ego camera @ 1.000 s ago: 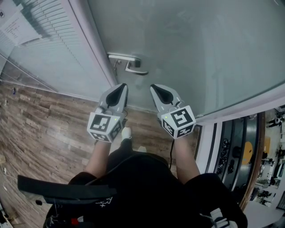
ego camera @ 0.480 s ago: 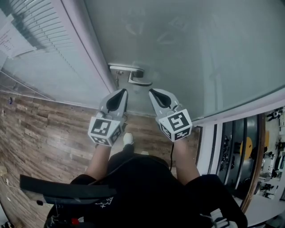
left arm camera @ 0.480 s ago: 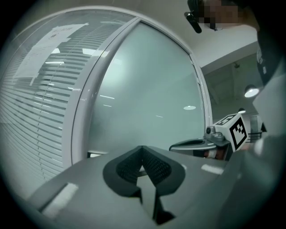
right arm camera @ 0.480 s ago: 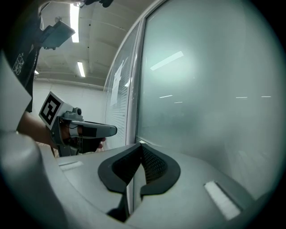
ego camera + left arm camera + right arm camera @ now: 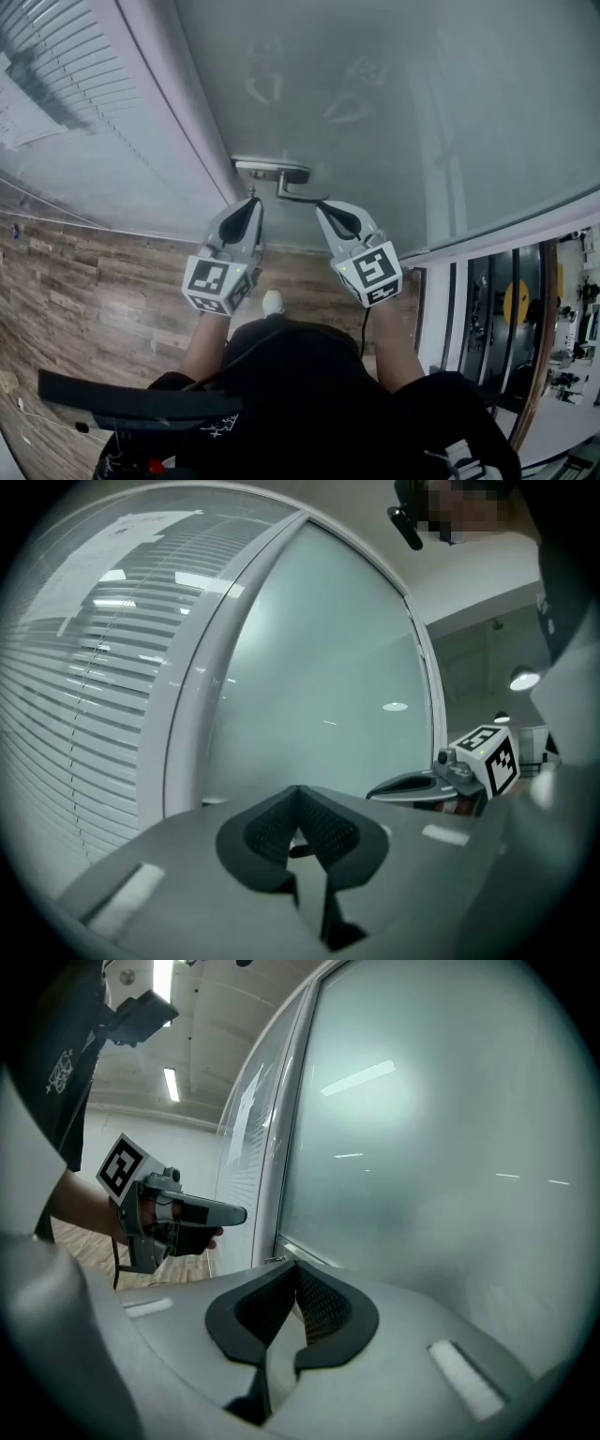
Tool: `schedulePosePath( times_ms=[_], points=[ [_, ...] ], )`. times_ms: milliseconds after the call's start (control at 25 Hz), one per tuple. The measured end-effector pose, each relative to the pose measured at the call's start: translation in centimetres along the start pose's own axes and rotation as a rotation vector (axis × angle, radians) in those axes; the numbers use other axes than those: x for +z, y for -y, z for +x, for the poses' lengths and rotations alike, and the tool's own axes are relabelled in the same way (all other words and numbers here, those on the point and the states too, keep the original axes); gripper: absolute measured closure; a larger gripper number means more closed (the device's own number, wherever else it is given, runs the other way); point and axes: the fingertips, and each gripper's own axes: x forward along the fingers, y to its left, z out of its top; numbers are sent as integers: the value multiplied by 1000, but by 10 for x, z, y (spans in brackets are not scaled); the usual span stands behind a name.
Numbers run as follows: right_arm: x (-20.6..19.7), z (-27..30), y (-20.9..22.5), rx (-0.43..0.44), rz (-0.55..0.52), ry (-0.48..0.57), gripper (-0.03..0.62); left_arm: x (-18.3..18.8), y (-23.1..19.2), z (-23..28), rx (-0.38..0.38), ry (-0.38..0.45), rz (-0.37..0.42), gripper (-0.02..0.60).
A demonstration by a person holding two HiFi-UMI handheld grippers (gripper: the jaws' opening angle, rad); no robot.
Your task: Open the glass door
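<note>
A frosted glass door (image 5: 403, 112) fills the upper head view, with a metal lever handle (image 5: 284, 180) near its left edge. My left gripper (image 5: 252, 202) points at the door just below and left of the handle, its jaws shut and empty. My right gripper (image 5: 322, 207) sits just right of the lever's end, also shut with nothing in it. I cannot tell whether either tip touches the handle. In the left gripper view the left gripper (image 5: 298, 799) faces the glass, with the right gripper (image 5: 459, 775) beside it. In the right gripper view the right gripper (image 5: 296, 1274) faces the door, with the left gripper (image 5: 173, 1213) beside it.
A white door frame (image 5: 173, 122) runs along the door's left edge, with a blinds-covered glass panel (image 5: 66, 94) beyond it. Wooden floor (image 5: 84, 281) lies below. At the right, dark-framed panels (image 5: 506, 319) give onto another room.
The person has stepped closer to the door: the handle has come down the head view to the gripper tips. Both grippers have advanced toward it, jaws still shut.
</note>
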Motion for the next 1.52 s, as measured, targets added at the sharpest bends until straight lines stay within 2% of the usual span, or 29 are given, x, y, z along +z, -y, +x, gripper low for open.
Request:
schedulePosePath(
  times_ms=[120, 240, 440, 520, 760, 920, 1080, 1280, 1520],
  points=[
    [-8, 4, 1, -14, -27, -34, 578, -3, -5, 2, -29, -11, 2, 581],
    [-18, 12, -2, -15, -50, -82, 513, -10, -7, 6, -74, -32, 9, 581],
    [-31, 33, -10, -45, -200, -184, 419, -13, -20, 9, -120, -47, 3, 581],
    [-35, 36, -9, -70, -270, -226, 404, -10, -18, 9, -141, -46, -2, 581],
    [-56, 49, 2, -94, -446, -326, 402, -18, -17, 19, -161, -68, -6, 581],
    [-48, 53, 4, -94, -501, -325, 418, -12, -20, 21, -151, -76, 8, 581],
    [-69, 60, -3, -74, -573, -336, 442, -27, -16, 26, -134, -79, 15, 581],
    [-69, 63, -4, -91, -561, -343, 450, -23, -10, 36, -108, -68, 21, 581],
    [-68, 71, -5, -172, -599, -377, 458, -22, 6, 45, -145, -67, 31, 581]
  ],
)
